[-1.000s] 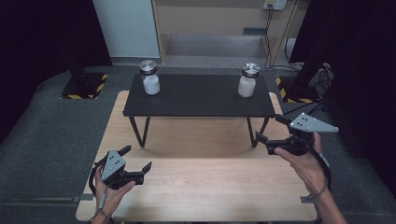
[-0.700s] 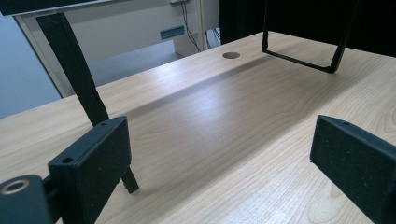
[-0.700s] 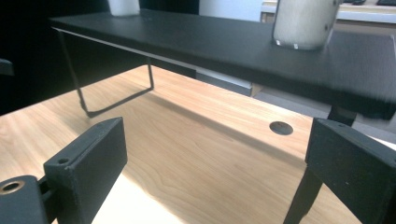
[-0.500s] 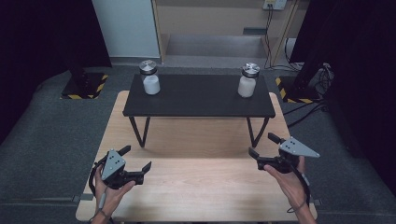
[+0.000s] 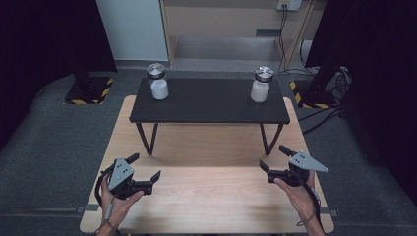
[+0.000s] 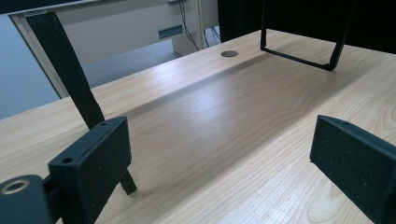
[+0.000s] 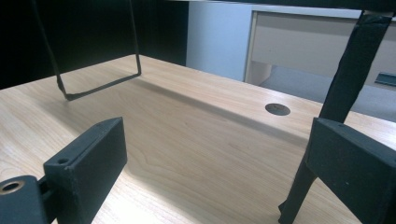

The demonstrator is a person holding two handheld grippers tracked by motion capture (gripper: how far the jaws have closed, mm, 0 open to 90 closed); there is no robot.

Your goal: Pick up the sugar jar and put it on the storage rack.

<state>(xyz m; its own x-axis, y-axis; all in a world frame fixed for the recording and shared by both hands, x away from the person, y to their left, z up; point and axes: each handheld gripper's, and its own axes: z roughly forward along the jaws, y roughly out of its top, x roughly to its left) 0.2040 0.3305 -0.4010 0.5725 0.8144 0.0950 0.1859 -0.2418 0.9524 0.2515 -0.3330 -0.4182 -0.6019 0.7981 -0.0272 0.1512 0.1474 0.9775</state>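
Nearest, the left tongs (image 5: 146, 167) and the right tongs (image 5: 275, 158) rest low over the wooden bench (image 5: 206, 196), both gaping wide with nothing between them. Each gripper view looks under the black riser shelf (image 5: 209, 103) at its thin legs (image 6: 70, 70) and a round cable hole (image 7: 277, 109), which the high view hides. Farthest, two white-filled jars, the left jar (image 5: 158, 82) and the right jar (image 5: 261, 84), stand well apart on the shelf.
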